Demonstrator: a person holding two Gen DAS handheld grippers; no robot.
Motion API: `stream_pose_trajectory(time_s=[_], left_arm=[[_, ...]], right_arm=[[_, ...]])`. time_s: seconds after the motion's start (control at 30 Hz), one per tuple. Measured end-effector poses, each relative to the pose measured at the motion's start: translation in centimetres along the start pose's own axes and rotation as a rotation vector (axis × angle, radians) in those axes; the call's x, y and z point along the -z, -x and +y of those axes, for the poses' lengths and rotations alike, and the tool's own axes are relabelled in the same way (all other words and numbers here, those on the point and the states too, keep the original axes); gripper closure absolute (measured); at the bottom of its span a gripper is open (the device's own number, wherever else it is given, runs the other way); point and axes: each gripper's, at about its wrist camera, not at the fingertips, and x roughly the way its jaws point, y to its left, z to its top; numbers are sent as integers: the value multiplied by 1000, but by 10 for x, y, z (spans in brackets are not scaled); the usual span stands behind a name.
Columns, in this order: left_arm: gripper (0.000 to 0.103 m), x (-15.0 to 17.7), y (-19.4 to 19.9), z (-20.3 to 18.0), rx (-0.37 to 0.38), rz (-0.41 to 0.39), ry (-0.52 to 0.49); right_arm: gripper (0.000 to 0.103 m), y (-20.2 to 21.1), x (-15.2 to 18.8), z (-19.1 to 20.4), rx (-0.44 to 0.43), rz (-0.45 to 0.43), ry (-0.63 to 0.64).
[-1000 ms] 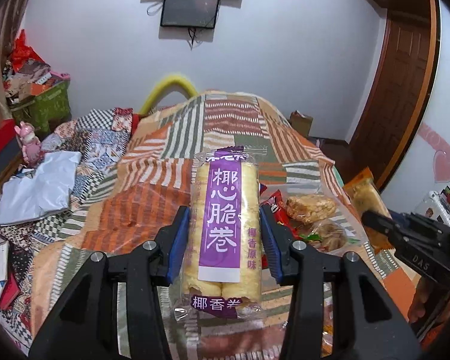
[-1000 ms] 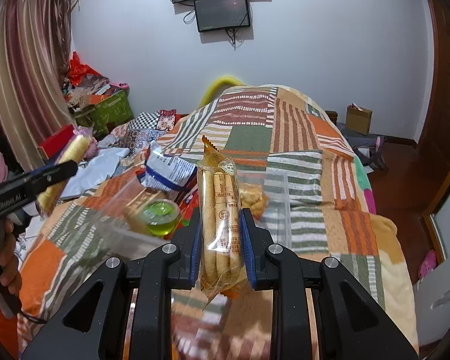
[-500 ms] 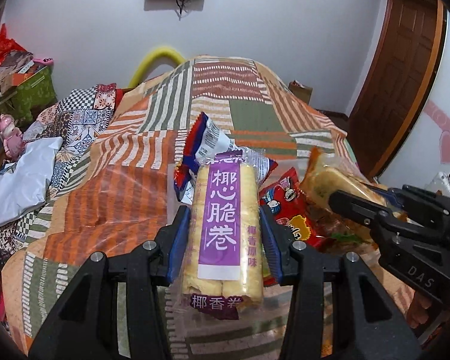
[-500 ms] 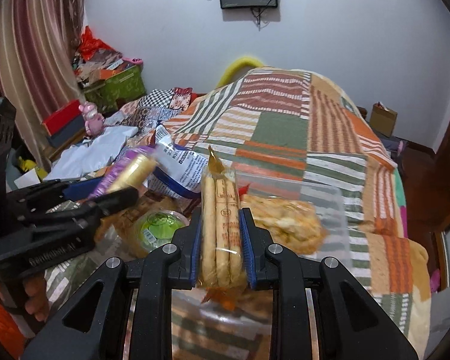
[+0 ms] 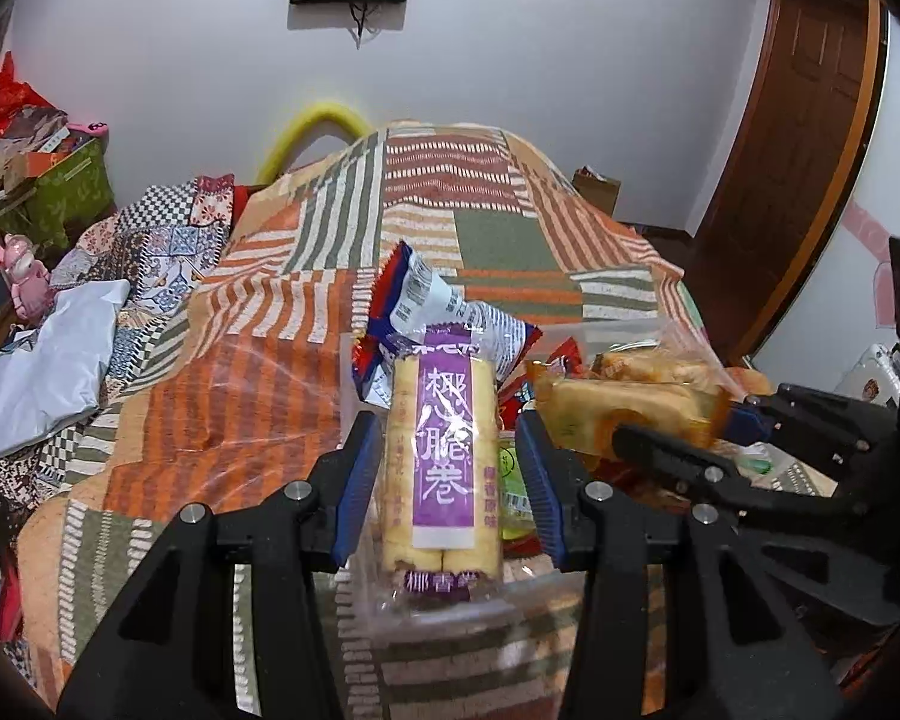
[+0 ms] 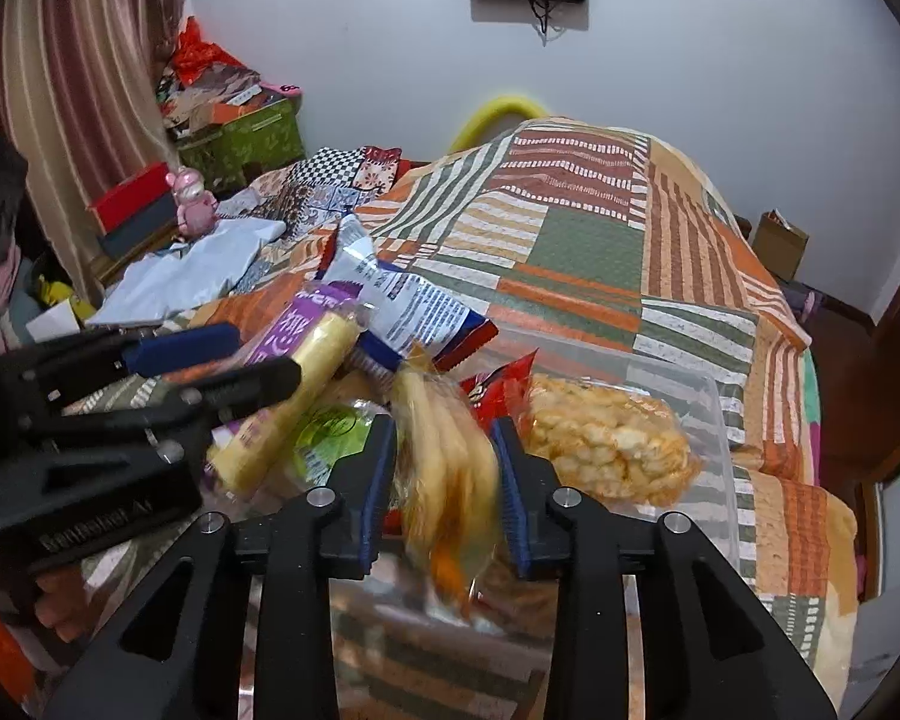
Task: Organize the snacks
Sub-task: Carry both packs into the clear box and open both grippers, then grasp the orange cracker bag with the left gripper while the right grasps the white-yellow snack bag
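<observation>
Left gripper [image 5: 450,474] clenched on purple-labelled roll pack [image 5: 444,468] above clear bin [image 6: 714,414]: light, crinkly, brittle inside; best gripped mid-length. Right gripper [image 6: 444,480] jaws just opening, blurred wafer stick pack [image 6: 444,468] loose between them. Underneath, soft patchwork bed [image 6: 588,246], cluttered room.

Clear plastic bin [image 6: 711,420] on the patchwork bedspread is the landmark. Purple-label coconut roll pack [image 5: 444,468], two pale yellow rolls in clear wrap, upright over bin's near-left part. Egg-roll stick pack [image 6: 444,468], orange-tinted wrap, blurred, tilted above bin's near edge. Inside: puffed rice cracker bag [image 6: 606,444] at right, red snack bag [image 6: 498,387] mid, green jelly cup [image 6: 333,429] left, white-blue chip bag [image 6: 402,306] leaning at far-left.
</observation>
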Motion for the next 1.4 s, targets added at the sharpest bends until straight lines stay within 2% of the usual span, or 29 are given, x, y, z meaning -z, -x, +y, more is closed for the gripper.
stream_pose_trajectory(time_s=[0.13,0.3,0.57,0.63,0.7,0.87,1.0,1.2,1.4], left_arm=[[57,2,26,2,-14,-22,15],[57,12,54,9,-35,-29,38],[56,49,90,15,-67,-7,67],[52,61,96,13,-74,5,70],[48,73,97,10,-80,15,76],[47,104,88,-6,-80,67,65],[47,121,79,-22,-44,100,67],[47,128,68,-54,16,137,24],[40,124,56,-89,50,145,-37]], right_arm=[[65,14,4,1,1,-13,-10],[64,36,12,-1,-2,-22,-31],[63,71,39,-2,-2,-28,-56],[60,77,47,-1,-4,-28,-60],[57,82,58,0,-5,-25,-65],[56,84,80,2,-10,6,-75],[56,84,99,1,-11,38,-85],[56,86,127,0,-3,85,-91],[56,90,146,-12,8,107,-130]])
